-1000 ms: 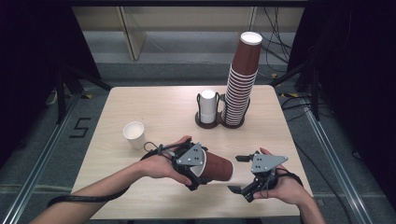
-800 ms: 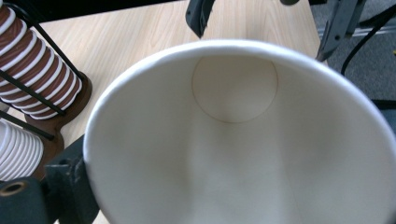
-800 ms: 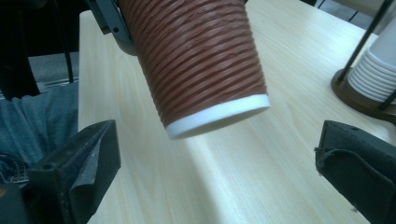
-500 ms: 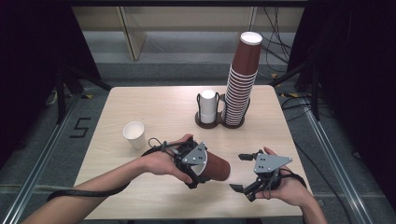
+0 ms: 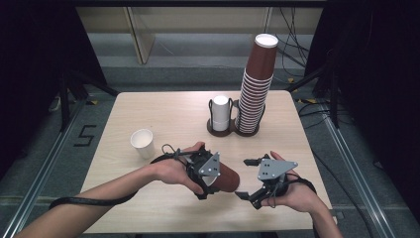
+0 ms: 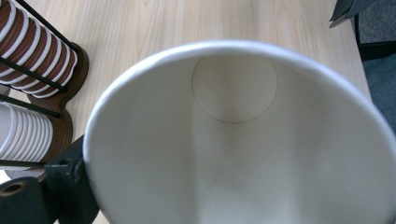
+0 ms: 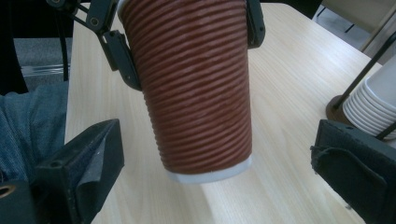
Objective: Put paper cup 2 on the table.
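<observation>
A brown ribbed paper cup [image 5: 227, 179] lies on its side above the table, and my left gripper [image 5: 213, 177] is shut on it near the rim. The left gripper view looks into its white inside [image 6: 233, 140], past one black finger [image 6: 65, 182] at the lower left. My right gripper [image 5: 242, 178] is open just right of the cup's base. In the right gripper view the cup's base [image 7: 210, 172] hangs between the two black jaws with gaps on both sides. Those jaws have just been closing a little, and the pads are not touching the cup.
A tall stack of brown cups [image 5: 257, 84] and a short stack of white cups [image 5: 221, 111] stand in a wire holder at the back of the wooden table [image 5: 163, 109]. A single white cup [image 5: 142, 143] stands upright at the left.
My right gripper has risen slightly and come closer around the cup's base, its jaws a little narrower. The left gripper and the brown cup have stayed put.
</observation>
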### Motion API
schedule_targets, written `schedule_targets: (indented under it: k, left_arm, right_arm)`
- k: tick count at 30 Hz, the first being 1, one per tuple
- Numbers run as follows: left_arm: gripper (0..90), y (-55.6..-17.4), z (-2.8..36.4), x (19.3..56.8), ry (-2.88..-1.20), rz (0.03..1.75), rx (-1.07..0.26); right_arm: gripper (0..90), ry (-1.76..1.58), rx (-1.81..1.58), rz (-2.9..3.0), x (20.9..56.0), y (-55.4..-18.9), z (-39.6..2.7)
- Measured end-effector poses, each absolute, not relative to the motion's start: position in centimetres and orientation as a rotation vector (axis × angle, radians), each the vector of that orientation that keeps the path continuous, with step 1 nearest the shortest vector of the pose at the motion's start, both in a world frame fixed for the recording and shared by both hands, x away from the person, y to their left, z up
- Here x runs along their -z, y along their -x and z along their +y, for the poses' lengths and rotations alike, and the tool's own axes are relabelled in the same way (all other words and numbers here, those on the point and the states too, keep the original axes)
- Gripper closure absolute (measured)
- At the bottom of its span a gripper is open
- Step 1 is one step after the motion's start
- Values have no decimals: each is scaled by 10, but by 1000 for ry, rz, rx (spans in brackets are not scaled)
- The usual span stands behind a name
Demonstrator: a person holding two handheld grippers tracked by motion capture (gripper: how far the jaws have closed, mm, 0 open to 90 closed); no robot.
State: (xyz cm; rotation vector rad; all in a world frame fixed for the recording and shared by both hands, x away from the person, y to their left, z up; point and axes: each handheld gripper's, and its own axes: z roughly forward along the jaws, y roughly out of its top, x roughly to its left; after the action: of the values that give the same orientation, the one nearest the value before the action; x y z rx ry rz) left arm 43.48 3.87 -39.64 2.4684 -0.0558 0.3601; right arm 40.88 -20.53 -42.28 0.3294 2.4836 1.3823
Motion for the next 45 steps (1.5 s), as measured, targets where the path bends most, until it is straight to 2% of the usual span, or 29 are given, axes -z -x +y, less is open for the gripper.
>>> schedule_targets:
  k: [26, 35, 37, 45]
  left_arm:
    - [65, -435, 34, 391, -2562, -117, -384]
    - [65, -433, 31, 391, -2574, -141, -375]
    - [65, -433, 31, 392, -2565, -132, -372]
    - [65, -429, 32, 394, -2583, -165, -363]
  right_arm:
    - [45, -252, -1337, 2531, 422, -416, -181]
    - [83, -227, -1324, 2572, 430, -418, -170]
    - [142, -198, -1311, 2575, 432, -419, -167]
    - [150, -188, -1302, 2615, 439, -417, -164]
